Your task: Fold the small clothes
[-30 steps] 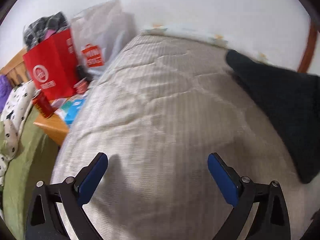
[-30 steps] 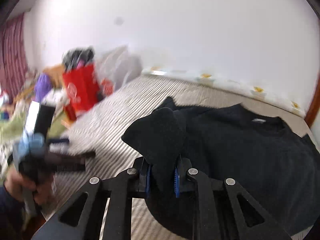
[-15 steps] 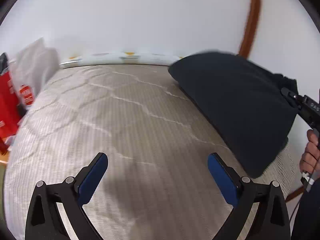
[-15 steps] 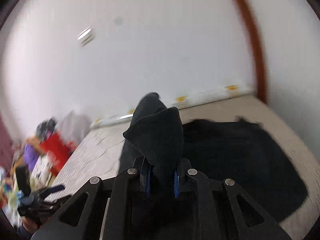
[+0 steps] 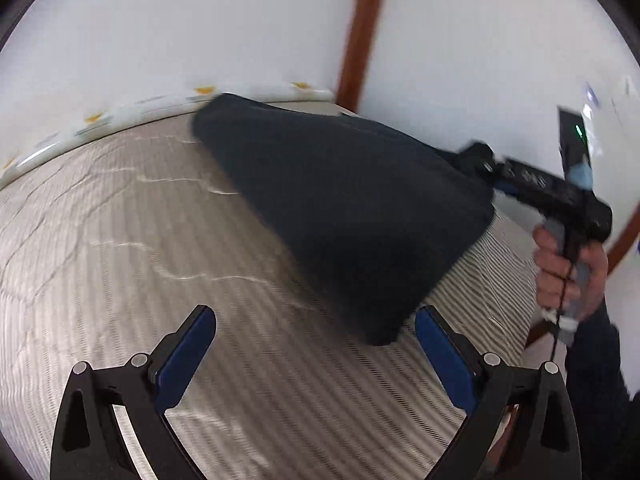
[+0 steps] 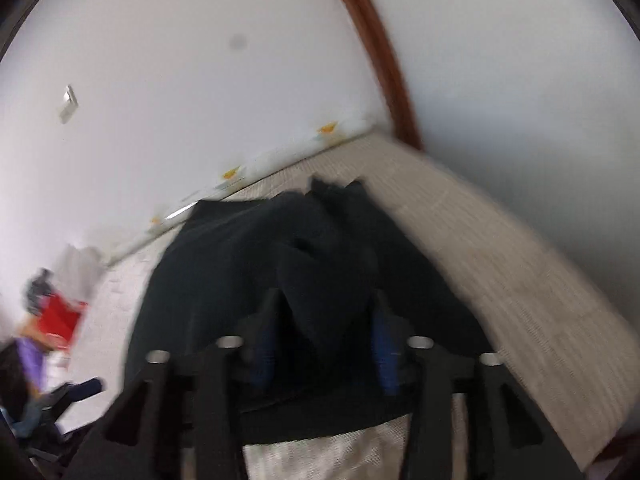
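As the right claw point(image 6: 324, 344) opens w/ a flap of the black top point(image 5: 340, 208) loose between its jaws, it's likely laying down a fold. Left claw point(image 5: 316, 356) spread, empty over the mattress point(image 5: 120, 260); garment lies just ahead-right, prob. next grab.

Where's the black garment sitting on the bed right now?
The black garment lies on the striped mattress toward its right side near the wall corner, with a fold between the opening right gripper.
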